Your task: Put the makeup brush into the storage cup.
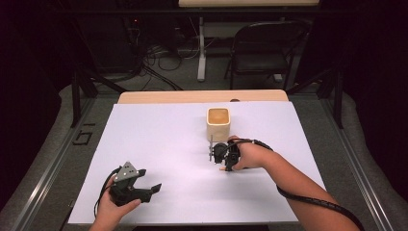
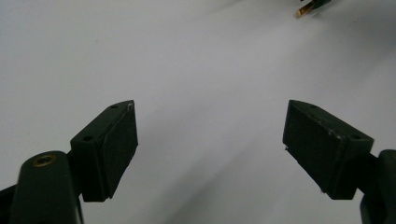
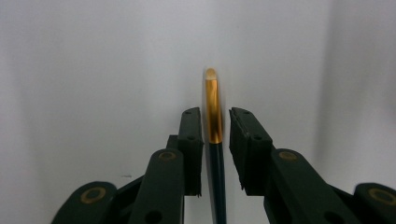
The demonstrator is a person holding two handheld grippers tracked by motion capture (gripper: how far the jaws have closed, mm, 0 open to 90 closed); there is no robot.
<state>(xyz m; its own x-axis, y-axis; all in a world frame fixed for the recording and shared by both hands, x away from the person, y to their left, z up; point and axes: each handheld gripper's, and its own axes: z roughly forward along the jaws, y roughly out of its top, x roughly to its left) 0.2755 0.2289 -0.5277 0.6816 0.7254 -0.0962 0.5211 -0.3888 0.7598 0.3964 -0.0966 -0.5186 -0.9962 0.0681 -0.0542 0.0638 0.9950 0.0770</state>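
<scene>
Overhead, the high view showed a white table (image 1: pixel 159 144) with a cream square cup (image 1: pixel 218 123) standing toward its far side. The right gripper (image 1: pixel 215 153) lay just in front of that cup, pointing left, its tips at a thin dark pen (image 1: pixel 210 148) that lay on the table near the cup's front left corner. The left gripper (image 1: pixel 150 188) rested well apart, near the table's front left, held in the person's left hand (image 1: pixel 109 208).

Next, the left gripper view showed its own two jaws spread wide over bare white surface, nothing between them; a small gold tip showed at the top right edge.

Lastly, the right gripper view showed its jaws drawn narrow around the pen (image 3: pixel 215 154), whose gold end (image 3: pixel 213 109) reached past the pads. The left pad sat against the shaft, while a thin gap remained at the right pad, so the grip was not fully closed.
</scene>
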